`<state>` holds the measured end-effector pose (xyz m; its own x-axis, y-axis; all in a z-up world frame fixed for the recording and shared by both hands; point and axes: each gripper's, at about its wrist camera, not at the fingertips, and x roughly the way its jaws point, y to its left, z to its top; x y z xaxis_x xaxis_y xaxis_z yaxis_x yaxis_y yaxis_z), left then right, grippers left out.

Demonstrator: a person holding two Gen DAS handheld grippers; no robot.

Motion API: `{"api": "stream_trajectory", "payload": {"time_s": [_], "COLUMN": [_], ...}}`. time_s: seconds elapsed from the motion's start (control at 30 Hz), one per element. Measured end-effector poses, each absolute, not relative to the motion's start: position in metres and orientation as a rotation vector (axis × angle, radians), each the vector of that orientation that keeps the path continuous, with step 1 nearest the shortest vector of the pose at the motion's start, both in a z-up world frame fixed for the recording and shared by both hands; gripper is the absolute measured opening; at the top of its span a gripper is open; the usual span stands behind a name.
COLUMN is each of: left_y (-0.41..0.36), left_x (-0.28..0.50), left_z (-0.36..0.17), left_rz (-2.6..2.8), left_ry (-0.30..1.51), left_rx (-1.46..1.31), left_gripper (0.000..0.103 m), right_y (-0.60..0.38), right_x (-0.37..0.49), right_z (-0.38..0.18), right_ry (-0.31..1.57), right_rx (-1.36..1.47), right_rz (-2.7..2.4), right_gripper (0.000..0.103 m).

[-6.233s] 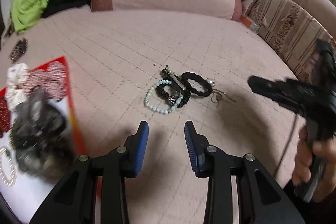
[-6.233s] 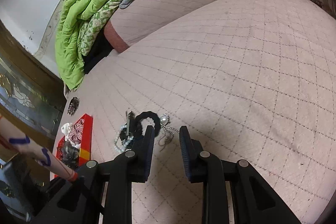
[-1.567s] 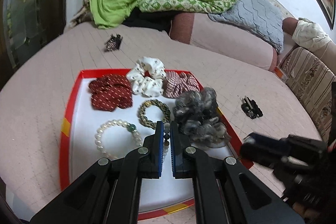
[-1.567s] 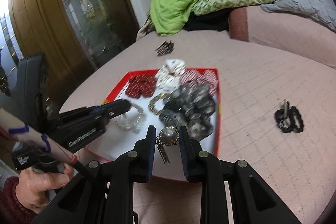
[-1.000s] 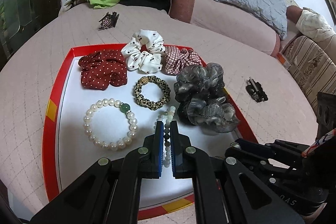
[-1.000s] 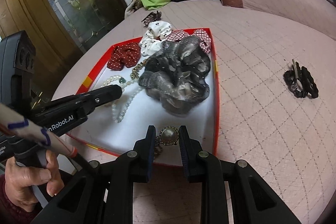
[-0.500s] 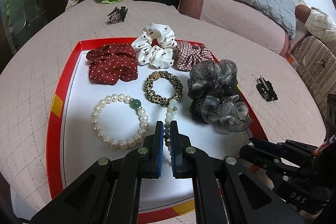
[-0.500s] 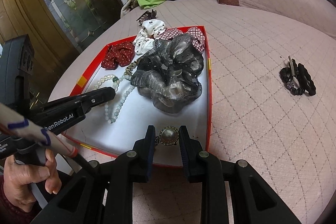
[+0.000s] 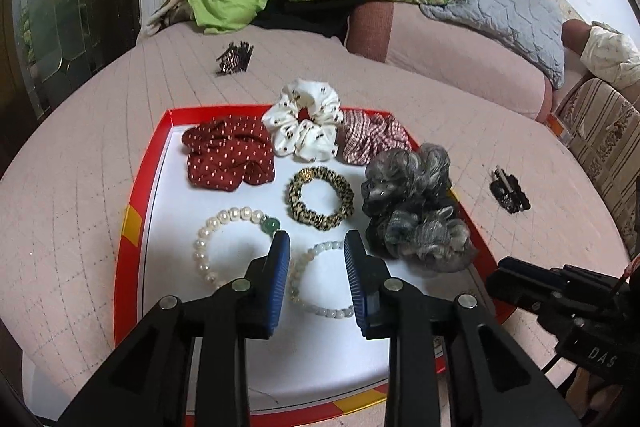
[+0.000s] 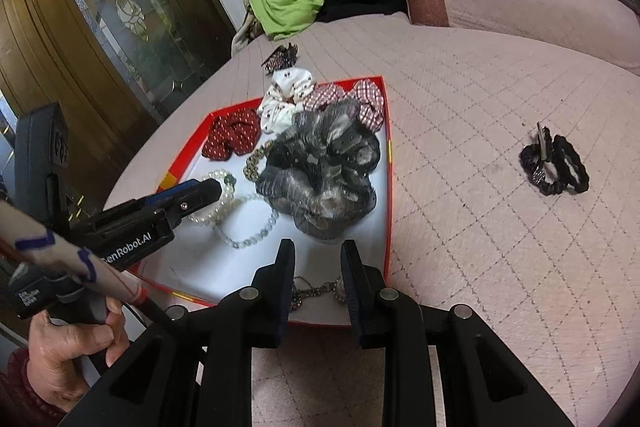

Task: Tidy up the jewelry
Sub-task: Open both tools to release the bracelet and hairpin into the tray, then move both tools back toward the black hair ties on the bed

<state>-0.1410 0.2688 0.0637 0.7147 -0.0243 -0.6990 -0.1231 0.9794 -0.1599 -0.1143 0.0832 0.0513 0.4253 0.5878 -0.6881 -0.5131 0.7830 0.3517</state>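
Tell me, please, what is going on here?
A person is sorting jewelry into a red tray with two grippers. The left gripper is opening its jaws over a pale bead bracelet lying on the tray. The right gripper has a pearl brooch between its jaws at the tray's near edge; whether it is gripped is unclear. Black hair ties lie outside it.
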Motion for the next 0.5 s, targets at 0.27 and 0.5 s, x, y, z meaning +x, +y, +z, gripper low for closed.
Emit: {"api": "stream_trajectory", "payload": {"time_s": [0.27,0.5], "left_y": [0.253,0.226], "left_x": [-0.141,-0.132], "left_z": [0.076,0.075], "left_rz": [0.028,-0.020], "left_ry": [0.702,0.710], "left_rx": [-0.187,-0.145], "left_gripper": [0.033,0.033], "right_y": [0.044,-0.022], "right_x": [-0.104,-0.076], "right_z": [0.069,0.063], "right_ry": [0.842,0.850], "right_rx": [0.157,0.253], "right_rz": [0.633,0.500], "right_gripper": [0.026,0.026]}}
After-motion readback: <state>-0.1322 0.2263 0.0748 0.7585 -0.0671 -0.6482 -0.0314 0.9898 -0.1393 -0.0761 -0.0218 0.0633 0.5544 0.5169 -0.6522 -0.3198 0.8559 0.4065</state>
